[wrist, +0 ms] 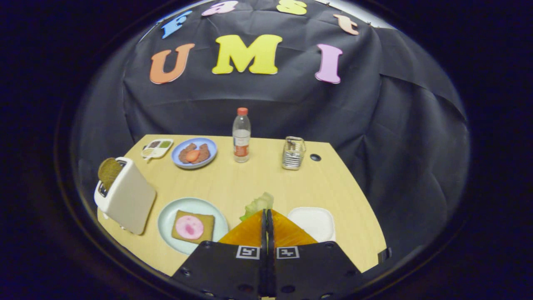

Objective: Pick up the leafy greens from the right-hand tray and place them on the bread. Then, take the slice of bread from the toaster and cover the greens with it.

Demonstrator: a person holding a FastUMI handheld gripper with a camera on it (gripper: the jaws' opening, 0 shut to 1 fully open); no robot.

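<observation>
the gripper [266,216] at lower centre has its fingers pinched nearly together on the leafy greens [259,204], clear of the white tray [313,223]. carrying step, i judge; next swing lower left over the bread slice [193,227] on the plate [166,216] and release.

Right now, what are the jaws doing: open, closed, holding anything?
Gripper: jaws closed on the leafy greens, lifted off the white tray, not yet over the bread.

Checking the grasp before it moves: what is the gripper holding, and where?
The gripper is shut on the leafy greens, pinching their near edge; the rest sticks out past the fingertips.
</observation>
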